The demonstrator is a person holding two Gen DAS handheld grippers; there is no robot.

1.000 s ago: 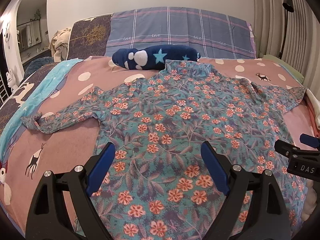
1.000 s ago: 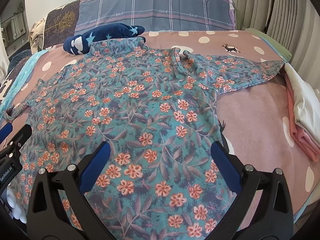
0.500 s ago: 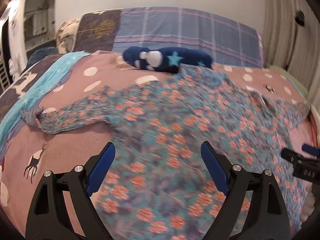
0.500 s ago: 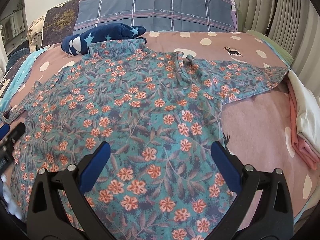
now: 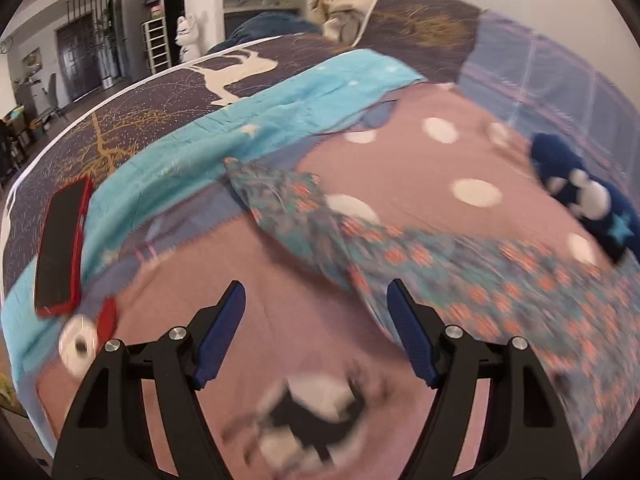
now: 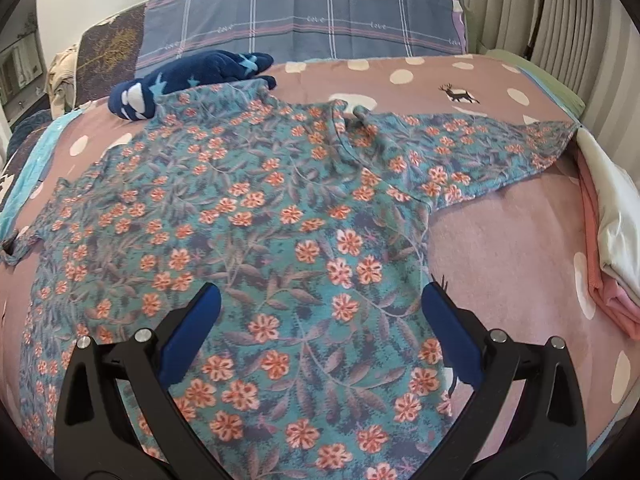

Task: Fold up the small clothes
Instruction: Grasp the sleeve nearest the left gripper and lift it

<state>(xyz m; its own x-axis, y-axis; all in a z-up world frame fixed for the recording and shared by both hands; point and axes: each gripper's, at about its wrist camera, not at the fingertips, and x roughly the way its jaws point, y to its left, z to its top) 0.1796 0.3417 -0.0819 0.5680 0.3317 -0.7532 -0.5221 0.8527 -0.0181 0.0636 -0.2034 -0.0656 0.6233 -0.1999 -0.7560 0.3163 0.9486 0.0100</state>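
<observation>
1. A floral shirt (image 6: 256, 216) is spread flat, front down or up cannot be told, on a pink dotted blanket (image 6: 512, 232) covering the bed.
2. Its right sleeve (image 6: 492, 148) is extended toward a stack of folded cloths (image 6: 612, 232) at the bed's edge; its collar end lies against a navy star-patterned item (image 6: 192, 80).
3. The right gripper (image 6: 320, 332) is held above the shirt's lower body. Its jaws are spread wide, with nothing clasped.
4. The left gripper (image 5: 316, 332) is held over bare blanket, just beside the left sleeve (image 5: 288, 204). The view is motion-blurred.
5. Its jaws have just been closing but are seen released, with only blanket between them; the sleeve is not touched.
6. A red-cased phone (image 5: 60, 248) is noted on a turquoise cover (image 5: 248, 116) near the bed's left edge.
</observation>
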